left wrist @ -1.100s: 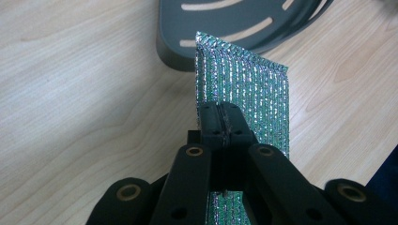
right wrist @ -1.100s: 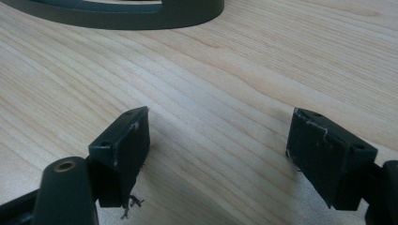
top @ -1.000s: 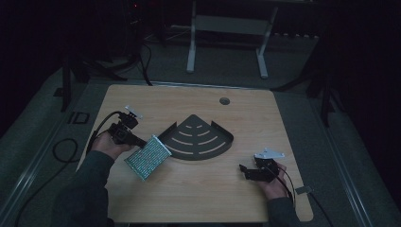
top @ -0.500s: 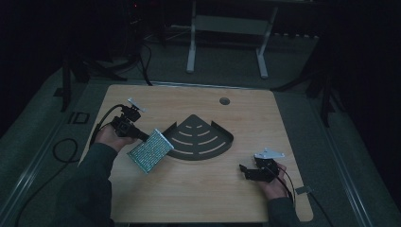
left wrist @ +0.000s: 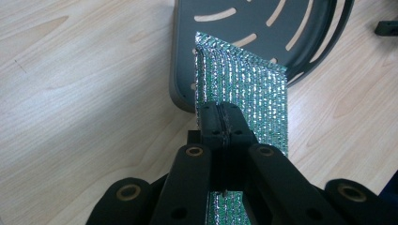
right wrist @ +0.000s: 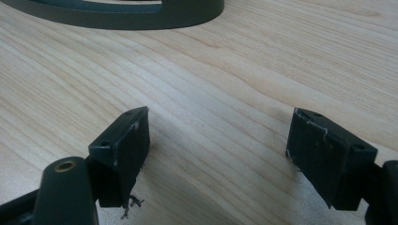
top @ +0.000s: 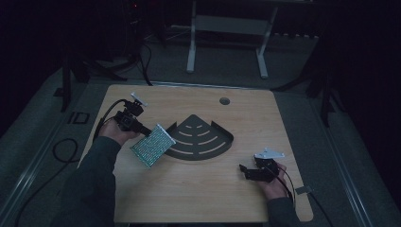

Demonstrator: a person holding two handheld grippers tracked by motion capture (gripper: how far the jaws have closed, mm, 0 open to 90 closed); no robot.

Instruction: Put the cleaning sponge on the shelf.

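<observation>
Glittery green foil pouch (top: 152,145) pinched tight in left claw (left wrist: 220,123), hanging left of centre over edge of dark slotted tray (top: 201,140). Not yet set down, probably midway. Right claw (right wrist: 216,150) gaping, holding nothing, low on counter (top: 198,189) at lower right.

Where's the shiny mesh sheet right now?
High view, left of centre: the sheet hangs in the left claw, its far corner over the dark tray's left edge.
</observation>
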